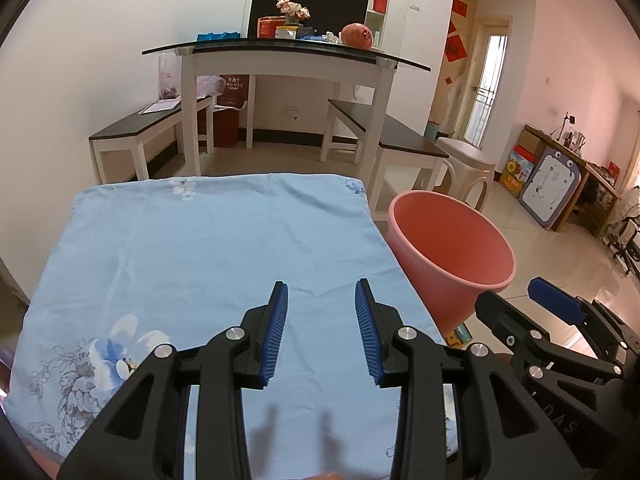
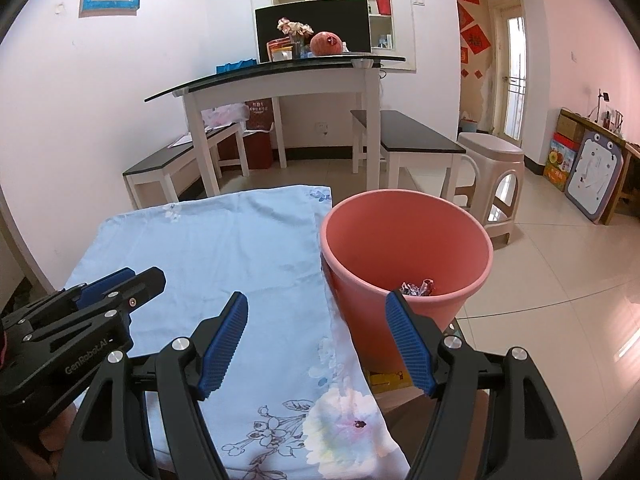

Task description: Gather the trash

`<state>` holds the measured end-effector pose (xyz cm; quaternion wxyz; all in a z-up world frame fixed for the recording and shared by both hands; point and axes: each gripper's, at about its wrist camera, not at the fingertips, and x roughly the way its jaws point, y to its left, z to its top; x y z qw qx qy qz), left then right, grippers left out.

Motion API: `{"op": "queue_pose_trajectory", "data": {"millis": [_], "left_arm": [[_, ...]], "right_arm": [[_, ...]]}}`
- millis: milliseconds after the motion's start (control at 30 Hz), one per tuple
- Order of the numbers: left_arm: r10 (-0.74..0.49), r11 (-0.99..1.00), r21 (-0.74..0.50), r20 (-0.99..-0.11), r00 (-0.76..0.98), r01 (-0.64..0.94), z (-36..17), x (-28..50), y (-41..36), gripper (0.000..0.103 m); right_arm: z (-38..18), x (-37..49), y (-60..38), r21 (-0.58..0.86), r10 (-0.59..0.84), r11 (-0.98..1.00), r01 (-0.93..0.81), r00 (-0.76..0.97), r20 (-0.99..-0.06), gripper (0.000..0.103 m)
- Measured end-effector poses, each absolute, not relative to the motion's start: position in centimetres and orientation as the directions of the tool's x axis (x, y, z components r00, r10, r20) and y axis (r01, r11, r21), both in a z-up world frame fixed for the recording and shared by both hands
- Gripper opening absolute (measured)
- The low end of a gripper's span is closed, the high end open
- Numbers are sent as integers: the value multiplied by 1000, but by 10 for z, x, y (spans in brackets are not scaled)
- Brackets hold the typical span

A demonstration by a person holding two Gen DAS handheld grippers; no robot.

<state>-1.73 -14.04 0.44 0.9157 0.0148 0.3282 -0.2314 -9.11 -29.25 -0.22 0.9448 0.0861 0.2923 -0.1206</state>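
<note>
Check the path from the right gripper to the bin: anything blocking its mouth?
Nothing visible. The right gripper is open and empty, the bin stands just ahead beside the cloth, its mouth uncovered, with crumpled trash already inside.

Bin (image 2: 404, 248) right of table (image 2: 208, 248) — wrappers (image 2: 418, 289) inside
</note>
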Motion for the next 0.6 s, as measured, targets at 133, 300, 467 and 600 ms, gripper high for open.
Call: {"op": "queue_pose_trajectory", "data": {"millis": [133, 300, 467, 600], "left_arm": [[-411, 894, -123, -611, 677, 431, 4, -16, -140, 35], [-407, 895, -122, -614, 677, 428, 4, -15, -139, 35], [-407, 895, -121, -616, 675, 429, 2, -14, -138, 35], [-405, 895, -119, -620, 672, 430, 0, -13, -139, 36]], "right_arm": [[-4, -89, -292, 96, -174, 956, 279, 796, -580, 70], [-6, -88, -294, 105, -169, 954, 281, 791, -588, 70], [-7, -86, -295, 105, -167, 954, 281, 789, -591, 70], [-10, -86, -296, 107, -165, 954, 282, 786, -596, 70]]}}
